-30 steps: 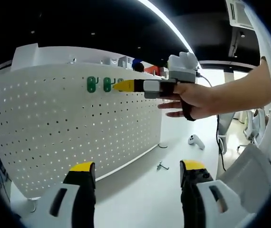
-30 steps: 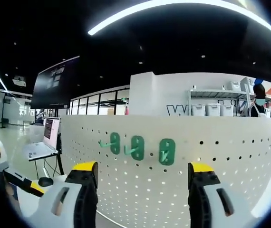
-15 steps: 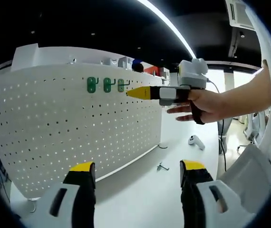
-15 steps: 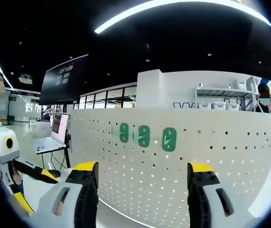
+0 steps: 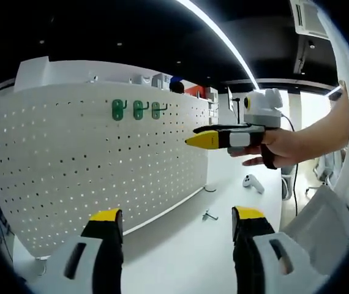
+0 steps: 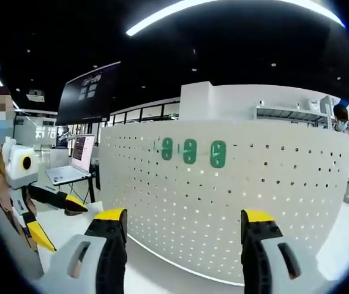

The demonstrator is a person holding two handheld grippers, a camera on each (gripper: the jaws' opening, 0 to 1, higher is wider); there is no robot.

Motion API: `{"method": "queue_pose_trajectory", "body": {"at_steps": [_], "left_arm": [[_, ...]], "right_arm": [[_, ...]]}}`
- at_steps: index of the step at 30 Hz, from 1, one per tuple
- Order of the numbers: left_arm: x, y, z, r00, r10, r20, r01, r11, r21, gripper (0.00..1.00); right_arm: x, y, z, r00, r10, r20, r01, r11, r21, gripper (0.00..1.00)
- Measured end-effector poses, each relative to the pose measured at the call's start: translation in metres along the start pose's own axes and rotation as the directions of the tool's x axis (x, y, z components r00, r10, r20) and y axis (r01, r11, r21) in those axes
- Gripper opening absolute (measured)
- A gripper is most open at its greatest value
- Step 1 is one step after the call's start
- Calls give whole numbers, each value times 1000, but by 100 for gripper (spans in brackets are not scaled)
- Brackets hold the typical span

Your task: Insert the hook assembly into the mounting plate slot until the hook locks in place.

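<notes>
White tabletop (image 5: 187,245) stretches under a dark ceiling with a long light strip, and on it stands a white pegboard (image 5: 95,165), upright and dotted with rows of small holes.

From the left gripper view, three green hooks (image 5: 138,109) hang side by side near the board's top edge, at about 11 o'clock from the picture's middle. The left tongs (image 5: 177,223) rise from 6 o'clock with their yellow-tipped jaws wide apart and nothing between them. At 2 o'clock a person's hand (image 5: 278,147) holds the right tongs (image 5: 193,140), whose yellow tips point toward the board yet stay apart from it, below and to the right of the hooks; whether these tips are parted cannot be told from this side. A small metal part (image 5: 209,215) lies on the tabletop at 5 o'clock, near the board's foot.

From the right gripper view, the same three green hooks (image 6: 190,151) sit on the pegboard (image 6: 223,202) at 12 o'clock. The right tongs (image 6: 179,223) stand open, empty. A laptop (image 6: 73,165) shows at 9 o'clock.
</notes>
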State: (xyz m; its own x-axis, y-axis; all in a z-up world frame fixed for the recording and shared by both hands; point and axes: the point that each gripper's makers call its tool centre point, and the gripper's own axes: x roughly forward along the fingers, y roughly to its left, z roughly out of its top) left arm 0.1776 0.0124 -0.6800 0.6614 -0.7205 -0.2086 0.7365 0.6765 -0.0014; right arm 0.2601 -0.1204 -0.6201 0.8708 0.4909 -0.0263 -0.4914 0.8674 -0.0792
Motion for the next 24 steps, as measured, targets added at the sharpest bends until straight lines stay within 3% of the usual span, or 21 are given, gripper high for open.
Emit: {"method": "queue_pose_trajectory", "body": {"at_steps": [24], "left_arm": [[-1,-2,-7,1000,-7,-9,7,1000,-9,75]], "right_arm": [[-47,7,-44,997,12,-70,-10,999,35,74]]}}
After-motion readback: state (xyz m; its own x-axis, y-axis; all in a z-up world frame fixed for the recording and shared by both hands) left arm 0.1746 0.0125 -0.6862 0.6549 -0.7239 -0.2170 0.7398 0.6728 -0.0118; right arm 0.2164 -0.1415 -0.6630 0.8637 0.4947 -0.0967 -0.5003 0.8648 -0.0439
